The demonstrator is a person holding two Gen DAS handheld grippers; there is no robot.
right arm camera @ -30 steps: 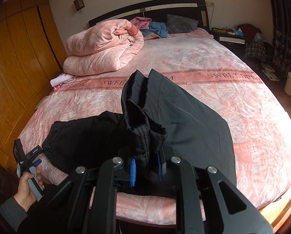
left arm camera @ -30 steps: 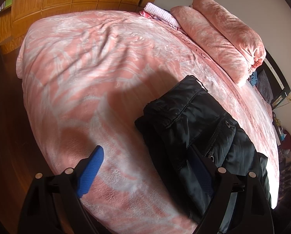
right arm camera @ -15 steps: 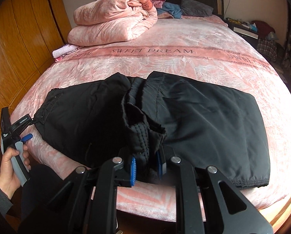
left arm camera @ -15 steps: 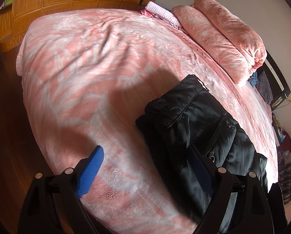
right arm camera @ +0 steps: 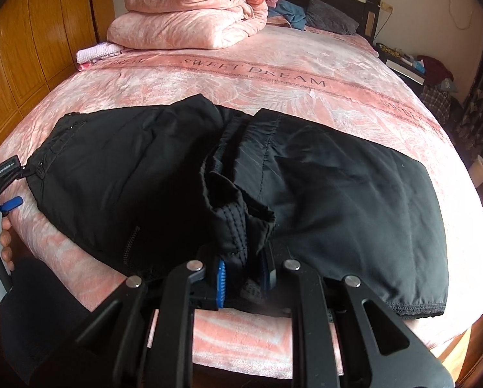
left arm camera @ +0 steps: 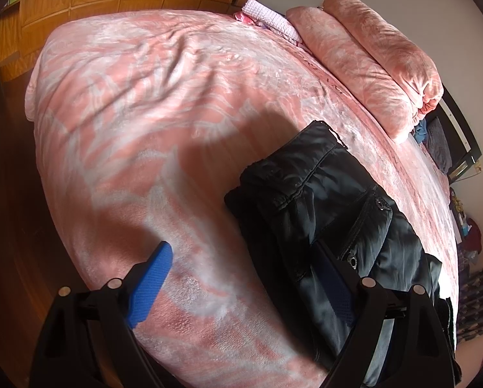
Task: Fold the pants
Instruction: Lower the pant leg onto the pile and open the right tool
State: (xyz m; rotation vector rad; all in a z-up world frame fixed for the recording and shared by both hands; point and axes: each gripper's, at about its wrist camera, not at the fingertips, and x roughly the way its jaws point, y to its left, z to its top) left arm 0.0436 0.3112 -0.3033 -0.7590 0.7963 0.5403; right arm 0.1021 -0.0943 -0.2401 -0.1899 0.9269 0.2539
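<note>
We see the black quilted padded pants (right arm camera: 164, 174) lying folded across the pink plush bedspread (right arm camera: 306, 74); our right gripper (right arm camera: 245, 273) pinches their bunched hem, our left gripper (left arm camera: 241, 278) gapes empty

left gripper (left arm camera: 241, 284): jaws wide apart, tilted down | right gripper (right arm camera: 245, 273): jaws clamped, tilted down

The left gripper (left arm camera: 241, 278) hangs with its jaws wide apart over the pink bedspread (left arm camera: 151, 103), one blue pad (left arm camera: 149, 283) above bare cover, the other over the black pants (left arm camera: 332, 213); a folded pink quilt (left arm camera: 370, 61) lies beyond
</note>
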